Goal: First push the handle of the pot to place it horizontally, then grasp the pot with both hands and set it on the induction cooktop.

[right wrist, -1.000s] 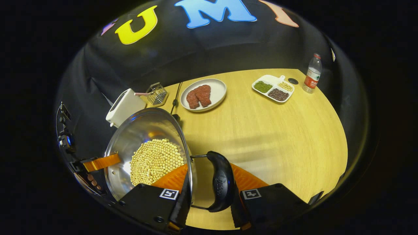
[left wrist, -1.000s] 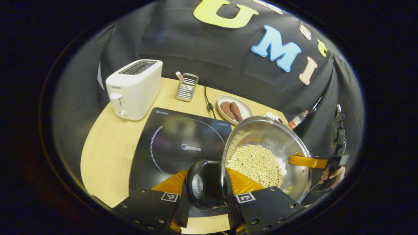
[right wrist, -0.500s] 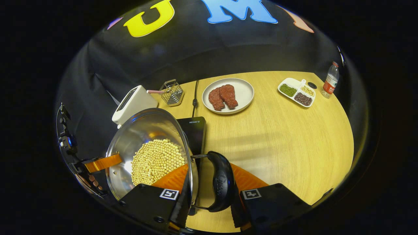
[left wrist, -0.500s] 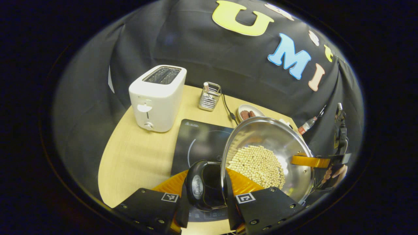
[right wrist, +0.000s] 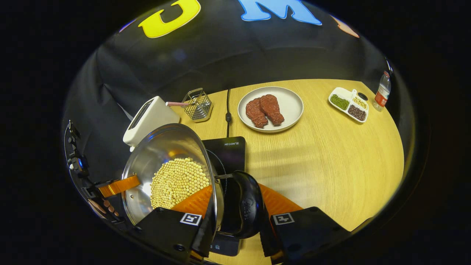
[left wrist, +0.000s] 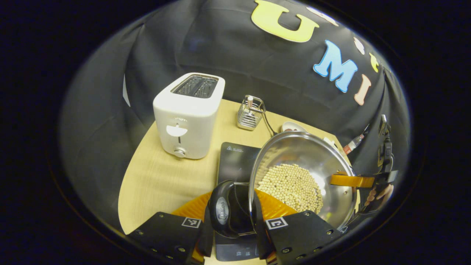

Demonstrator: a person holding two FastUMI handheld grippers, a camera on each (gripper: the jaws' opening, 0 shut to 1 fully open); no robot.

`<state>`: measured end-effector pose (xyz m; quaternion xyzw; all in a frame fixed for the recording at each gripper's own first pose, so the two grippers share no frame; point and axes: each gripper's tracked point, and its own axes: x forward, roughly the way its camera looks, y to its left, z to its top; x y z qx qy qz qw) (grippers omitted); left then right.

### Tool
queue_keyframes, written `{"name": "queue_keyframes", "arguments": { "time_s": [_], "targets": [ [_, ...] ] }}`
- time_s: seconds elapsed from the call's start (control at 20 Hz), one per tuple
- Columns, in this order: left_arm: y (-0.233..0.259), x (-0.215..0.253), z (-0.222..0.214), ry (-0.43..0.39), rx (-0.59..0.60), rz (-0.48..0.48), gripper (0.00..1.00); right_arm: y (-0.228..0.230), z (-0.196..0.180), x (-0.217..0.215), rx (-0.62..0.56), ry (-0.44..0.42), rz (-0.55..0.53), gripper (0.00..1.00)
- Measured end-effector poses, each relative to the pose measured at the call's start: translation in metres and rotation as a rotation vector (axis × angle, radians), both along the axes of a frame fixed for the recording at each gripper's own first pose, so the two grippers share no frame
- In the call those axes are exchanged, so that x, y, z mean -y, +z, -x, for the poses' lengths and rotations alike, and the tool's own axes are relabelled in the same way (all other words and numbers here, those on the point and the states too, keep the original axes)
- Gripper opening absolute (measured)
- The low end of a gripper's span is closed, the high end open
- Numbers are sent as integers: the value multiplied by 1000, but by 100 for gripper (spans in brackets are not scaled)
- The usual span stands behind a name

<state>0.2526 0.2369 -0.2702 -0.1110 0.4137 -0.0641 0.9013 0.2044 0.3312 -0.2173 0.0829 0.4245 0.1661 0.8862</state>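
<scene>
A steel pot (left wrist: 294, 154) with pale beans (left wrist: 290, 186) in it hangs between my two grippers. My left gripper (left wrist: 232, 221) is shut on the pot's black side handle (left wrist: 222, 209). The opposite black handle (right wrist: 249, 208) is clamped in my right gripper (right wrist: 237, 221), which is also shut. The black induction cooktop (left wrist: 237, 162) lies under the pot, with its front panel below my fingers. In the right gripper view the pot (right wrist: 165, 151) covers the left part of the cooktop (right wrist: 230, 151). Whether the pot's bottom touches the glass is hidden.
A white toaster (left wrist: 187, 117) stands left of the cooktop, with a wire basket (left wrist: 250, 112) behind it. A plate of meat (right wrist: 270, 108), a divided tray of beans (right wrist: 347, 105) and a bottle (right wrist: 382, 90) sit farther right on the wooden table (right wrist: 331, 158).
Both grippers have carried the pot toward the toaster side. The cooktop has slid under the pot, and the toaster has come closer. Both grips are unchanged.
</scene>
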Motion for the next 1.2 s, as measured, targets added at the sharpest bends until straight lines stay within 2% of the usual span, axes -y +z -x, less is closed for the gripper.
{"name": "queue_keyframes", "arguments": {
  "time_s": [0.15,0.2,0.25,0.3,0.35,0.4,0.45,0.6,0.65,0.7,0.75,0.8,0.85,0.9,1.0,1.05,1.1,1.2],
  "targets": [
    [-13,-8,-9,-1,-7,3,48,-9,-8,-7,-1,-5,6,52],
    [-18,-9,-12,-3,-4,2,44,-12,-10,-10,-3,-8,5,55],
    [-21,-11,-16,-5,-5,1,48,-14,-12,-12,-3,-10,4,52],
    [-24,-11,-18,-7,0,-2,44,-13,-11,-10,-5,-12,4,52],
    [-26,-12,-22,-11,4,-5,48,-14,-11,-10,-4,-12,3,56],
    [-28,-11,-24,-12,7,-6,44,-15,-11,-10,-5,-9,2,55],
    [-30,-12,-26,-14,7,-7,48,-16,-11,-9,-6,-7,2,52],
    [-40,-11,-29,-22,-1,-18,48,-19,-12,-11,-13,-3,11,52],
    [-38,-12,-34,-17,27,-25,45,-15,-10,-10,-15,-4,-1,52],
    [-40,-11,-36,-26,30,-36,49,-23,-10,-14,-21,3,-5,53],
    [-35,-14,-30,-27,29,-40,44,-26,-9,-14,-28,8,-11,53],
    [-31,-13,-30,-21,29,-37,48,-22,-9,-15,-32,4,-27,55],
    [-32,-13,-29,-20,23,-32,45,-21,-10,-17,-26,6,-28,56],
    [-32,-14,-30,-12,26,-25,49,-22,-12,-15,-14,12,-27,54],
    [-32,-14,-28,-8,18,-23,49,-23,-13,-16,-10,13,-31,57],
    [-33,-14,-27,-8,10,-26,46,-23,-13,-17,-10,12,-30,57],
    [-32,-15,-26,-6,6,-28,50,-22,-14,-16,-6,13,-29,55],
    [-33,-14,-25,0,-6,-24,47,-23,-14,-15,-2,16,-23,56]
  ]
}}
